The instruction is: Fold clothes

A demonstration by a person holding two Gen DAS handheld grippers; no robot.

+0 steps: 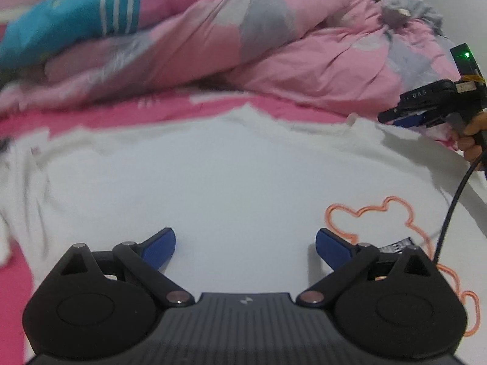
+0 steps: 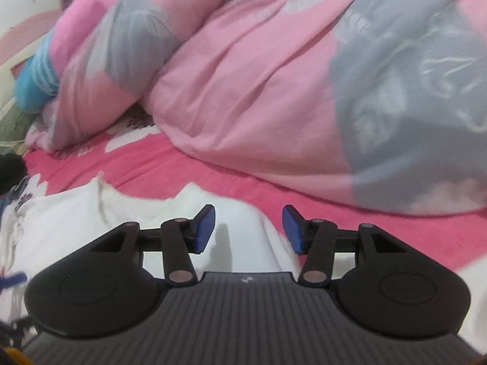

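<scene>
White shirt lies spread on the bed's pink sheet. My left tool hovers over it wide open, right tool half open, both empty.

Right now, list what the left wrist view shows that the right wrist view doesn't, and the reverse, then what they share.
Left wrist only: the right gripper from outside in a hand, its black cable, and an orange outline print on the shirt.
Right wrist only: a green fabric patch at far left.
Both: the white shirt, pink duvet, hot-pink sheet, blue striped cloth, and open empty jaws.
</scene>
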